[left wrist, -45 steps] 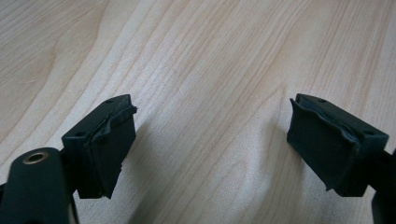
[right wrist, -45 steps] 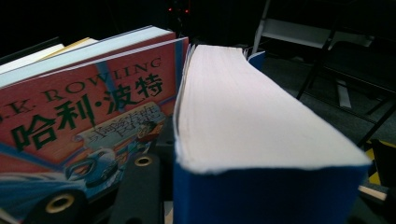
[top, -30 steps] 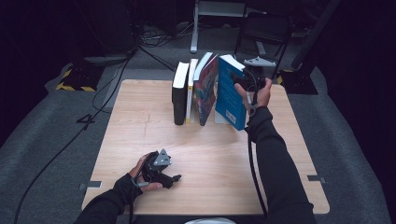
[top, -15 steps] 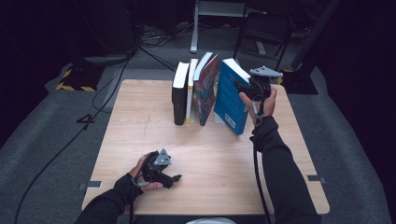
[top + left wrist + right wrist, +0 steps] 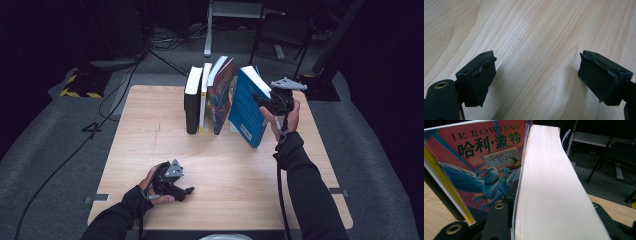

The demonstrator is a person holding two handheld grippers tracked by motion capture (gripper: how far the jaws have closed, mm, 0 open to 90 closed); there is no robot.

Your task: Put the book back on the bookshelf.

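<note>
We see the right gripper (image 5: 263, 101) clamped on the blue book (image 5: 246, 106), its page edge (image 5: 549, 182) running between the jaws, tilted at the right end of the book row (image 5: 206, 97). The left gripper (image 5: 186, 190) rests on the table (image 5: 150, 130), jaws wide and empty.

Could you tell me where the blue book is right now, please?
In the high view the blue book leans at the right end of the row, beside the red book, gripped by the right gripper.
</note>
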